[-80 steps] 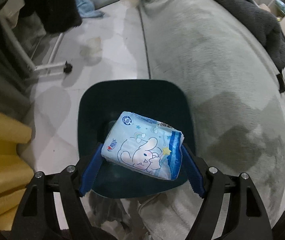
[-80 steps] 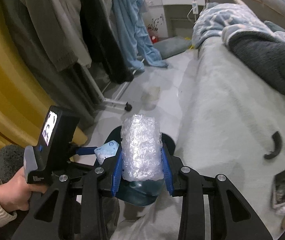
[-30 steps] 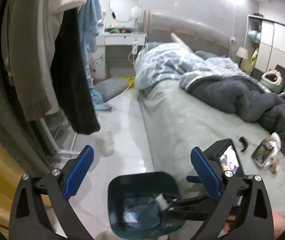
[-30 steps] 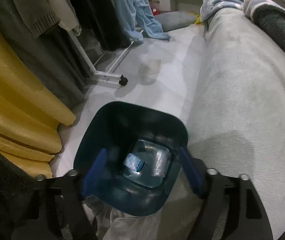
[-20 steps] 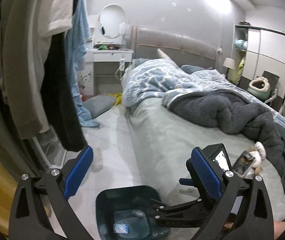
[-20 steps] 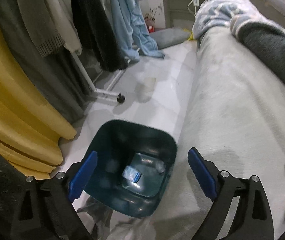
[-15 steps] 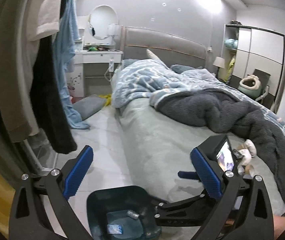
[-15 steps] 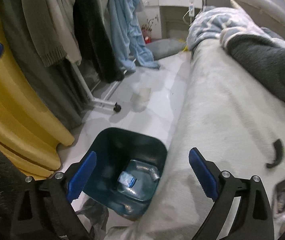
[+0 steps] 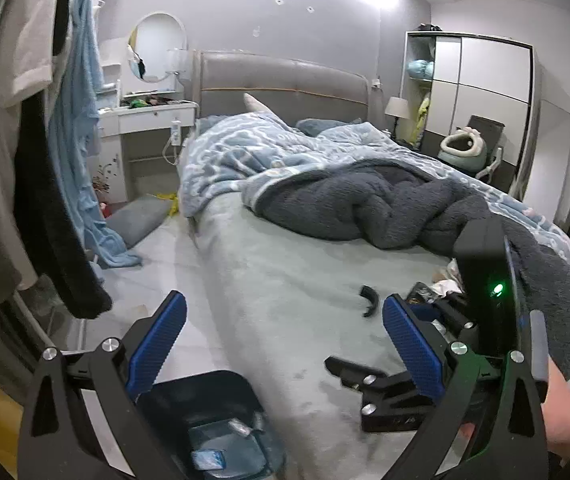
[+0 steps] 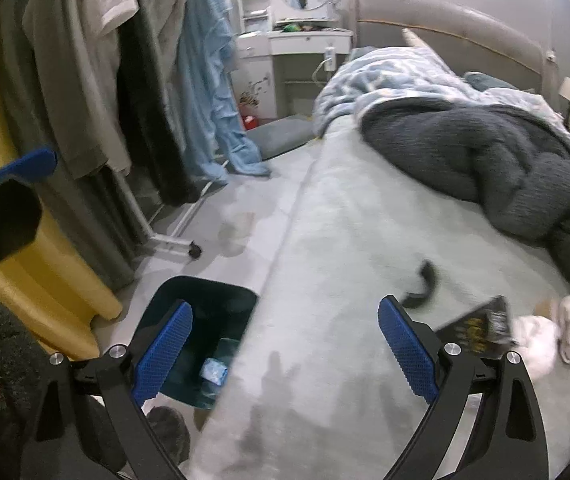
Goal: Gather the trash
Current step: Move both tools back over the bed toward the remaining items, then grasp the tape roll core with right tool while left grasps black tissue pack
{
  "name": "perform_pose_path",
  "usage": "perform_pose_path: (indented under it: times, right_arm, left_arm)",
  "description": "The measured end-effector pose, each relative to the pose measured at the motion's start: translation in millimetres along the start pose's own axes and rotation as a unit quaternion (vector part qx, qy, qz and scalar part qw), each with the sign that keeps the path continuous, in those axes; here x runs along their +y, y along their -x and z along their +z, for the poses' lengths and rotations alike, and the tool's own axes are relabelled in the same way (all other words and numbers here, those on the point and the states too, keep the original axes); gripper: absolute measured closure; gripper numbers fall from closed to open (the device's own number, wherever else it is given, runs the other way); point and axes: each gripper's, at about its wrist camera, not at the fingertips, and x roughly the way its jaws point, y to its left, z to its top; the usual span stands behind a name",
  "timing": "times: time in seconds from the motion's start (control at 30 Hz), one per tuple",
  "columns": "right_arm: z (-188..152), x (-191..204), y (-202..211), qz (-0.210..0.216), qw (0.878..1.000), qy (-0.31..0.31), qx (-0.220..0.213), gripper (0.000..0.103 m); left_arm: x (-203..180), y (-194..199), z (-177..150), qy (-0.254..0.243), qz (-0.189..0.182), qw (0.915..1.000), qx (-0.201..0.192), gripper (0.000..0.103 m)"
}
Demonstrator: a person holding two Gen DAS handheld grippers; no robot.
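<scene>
Right claw spread wide, empty, over the bed edge. Left claw also spread, empty. Remaining trash: dark wrapper just beyond the right finger, crumpled tissue beside it; right claw is nearer. Bin sits lower left on the floor.

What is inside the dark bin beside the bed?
The bin holds a small blue packet and clear crumpled plastic on its bottom. The left gripper's finger and the near bin wall cover part of the inside, so more may be hidden.
</scene>
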Motion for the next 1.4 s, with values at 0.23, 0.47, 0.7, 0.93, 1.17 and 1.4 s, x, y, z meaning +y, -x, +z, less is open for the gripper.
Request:
perform_pose_path:
  times: [0.23,0.47,0.7,0.93,1.17,1.4]
  right_arm:
    - [-11.4,-36.3,25.8,-0.029,0.999,-0.026,-0.018,0.008]
    - [-28.7,-63.3,50.3,-0.047,0.998,-0.038,-0.035,0.008]
    - [-52.3,-95.9,67.1,-0.068,0.996,-0.045,-0.040,0.008]
    - [-69.5,-118.3,71.0,-0.077,0.995,-0.056,-0.038,0.008]
    - [-82.6,-132.9,70.6,-0.075,0.994,-0.065,-0.036,0.008]
    - [-93.1,-146.3,70.8,-0.077,0.994,-0.072,-0.032,0.008]
  left_arm:
    - [-27.9,-16.0,-0.2,-0.019,-0.032,0.9992,0.016,0.004]
    - [-53.0,-41.5,-10.4,-0.047,-0.065,0.9959,0.042,0.004]
    - [-72.2,-61.9,-13.5,-0.066,-0.113,0.9895,0.061,0.004]
    - [-91.4,-82.9,-19.7,-0.077,-0.157,0.9816,0.076,0.004]
    - [-108.2,-102.0,-25.7,-0.092,-0.191,0.9728,0.092,0.004]
    - [-115.8,-125.1,-25.0,-0.092,-0.217,0.9665,0.101,0.004]
